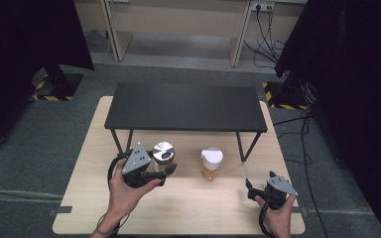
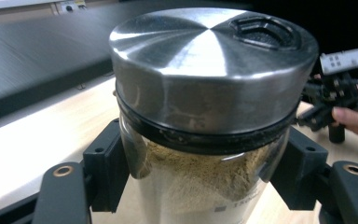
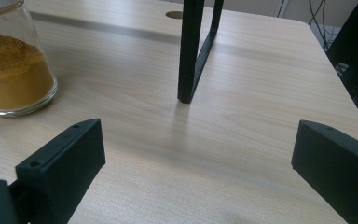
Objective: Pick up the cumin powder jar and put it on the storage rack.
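Pale wood forms the table (image 1: 188,208), on which everything is set. Across its far half a black shelf (image 1: 186,106) is raised on thin black legs, one of which (image 3: 193,51) is seen close up in the right gripper view, planted on the wood. In front of the shelf two jars are placed side by side, a little apart. The jar with the steel lid (image 1: 163,157) is held by the left hand-held gripper (image 1: 158,173), whose jaws are pressed against the glass on either side just below the lid; in the left gripper view the jar (image 2: 205,140) is seen filled partway with a tan powder, and a black seal runs under the lid. The jar with the white lid (image 1: 211,163) is left standing alone near the middle of the table; orange-yellow powder is seen in it (image 3: 14,65) from the right gripper view. The right hand-held gripper (image 1: 252,189) is held low at the near right corner, its jaws spread wide with nothing between them.
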`<state>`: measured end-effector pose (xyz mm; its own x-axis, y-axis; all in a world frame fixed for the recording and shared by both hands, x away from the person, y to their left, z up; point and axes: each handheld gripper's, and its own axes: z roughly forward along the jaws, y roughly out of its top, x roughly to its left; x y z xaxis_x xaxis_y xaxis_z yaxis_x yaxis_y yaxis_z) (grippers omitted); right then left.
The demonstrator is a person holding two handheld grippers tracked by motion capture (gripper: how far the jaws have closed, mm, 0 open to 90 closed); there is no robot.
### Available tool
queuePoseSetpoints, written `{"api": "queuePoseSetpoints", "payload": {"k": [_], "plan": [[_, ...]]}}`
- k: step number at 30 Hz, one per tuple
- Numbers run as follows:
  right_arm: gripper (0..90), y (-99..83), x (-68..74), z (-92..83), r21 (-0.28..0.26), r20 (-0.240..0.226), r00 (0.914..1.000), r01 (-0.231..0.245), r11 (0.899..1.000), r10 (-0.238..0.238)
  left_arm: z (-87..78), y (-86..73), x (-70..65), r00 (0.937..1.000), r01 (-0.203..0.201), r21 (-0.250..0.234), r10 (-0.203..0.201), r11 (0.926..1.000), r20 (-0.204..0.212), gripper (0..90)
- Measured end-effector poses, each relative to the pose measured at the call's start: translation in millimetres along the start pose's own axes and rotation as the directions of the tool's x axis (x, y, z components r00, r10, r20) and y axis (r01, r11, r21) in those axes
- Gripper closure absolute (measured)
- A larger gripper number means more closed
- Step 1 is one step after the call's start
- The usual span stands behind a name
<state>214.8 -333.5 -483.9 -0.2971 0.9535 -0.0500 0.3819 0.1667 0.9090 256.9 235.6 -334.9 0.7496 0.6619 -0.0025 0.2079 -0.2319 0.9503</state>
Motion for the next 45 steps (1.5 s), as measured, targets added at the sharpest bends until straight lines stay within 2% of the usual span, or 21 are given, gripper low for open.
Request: {"api": "queuePoseSetpoints", "payload": {"k": [8,12,15,19,23,25,31,35,45], "plan": [[2.7,0.1,-0.2,0.0,0.001,-0.001,1.0,-0.001,1.0,0.001,-2.4,38.6,11.3,0.9993,-0.005,-0.008,0.005,1.0,-0.037,30.2],[2.8,-0.4,0.0,-0.2,-0.002,0.0,1.0,-0.002,1.0,0.002,-1.8,52.2,18.1,0.9989,0.007,-0.013,-0.008,0.9999,-0.047,30.1],[2.9,-0.2,-0.1,-0.2,-0.001,0.0,1.0,-0.004,1.0,0.004,-1.5,65.4,22.6,0.9975,0.009,-0.008,-0.009,0.9999,-0.071,30.2],[2.8,0.0,-0.6,0.0,0.0,-0.001,1.0,-0.007,1.0,0.007,-0.2,75.8,31.0,0.9961,0.031,-0.003,-0.031,0.9995,-0.083,30.2],[2.9,-0.2,-0.8,-0.1,-0.001,-0.002,1.0,-0.009,1.0,0.009,5.2,85.7,40.5,0.9915,0.047,0.014,-0.045,0.9988,-0.122,30.1],[2.9,-0.5,-0.8,-0.2,-0.003,-0.002,1.0,-0.009,1.0,0.009,6.7,86.7,43.7,0.9897,0.056,0.015,-0.054,0.9983,-0.132,30.1],[2.9,-0.9,-1.1,-0.3,-0.005,-0.003,0.9999,-0.01,1.0,0.01,15.8,87.3,59.0,0.9771,0.093,0.026,-0.086,0.9953,-0.194,30.2],[2.9,-1.1,-0.8,-0.4,-0.006,-0.002,1.0,-0.006,1.0,0.006,19.4,86.3,66.3,0.9701,0.112,0.02,-0.105,0.9935,-0.219,30.2],[3.0,-1.1,0.2,-0.4,-0.006,0.001,1.0,0.0,1.0,0.0,32.8,85.4,76.1,0.9539,0.124,0.034,-0.109,0.9917,-0.279,30.2]]}}
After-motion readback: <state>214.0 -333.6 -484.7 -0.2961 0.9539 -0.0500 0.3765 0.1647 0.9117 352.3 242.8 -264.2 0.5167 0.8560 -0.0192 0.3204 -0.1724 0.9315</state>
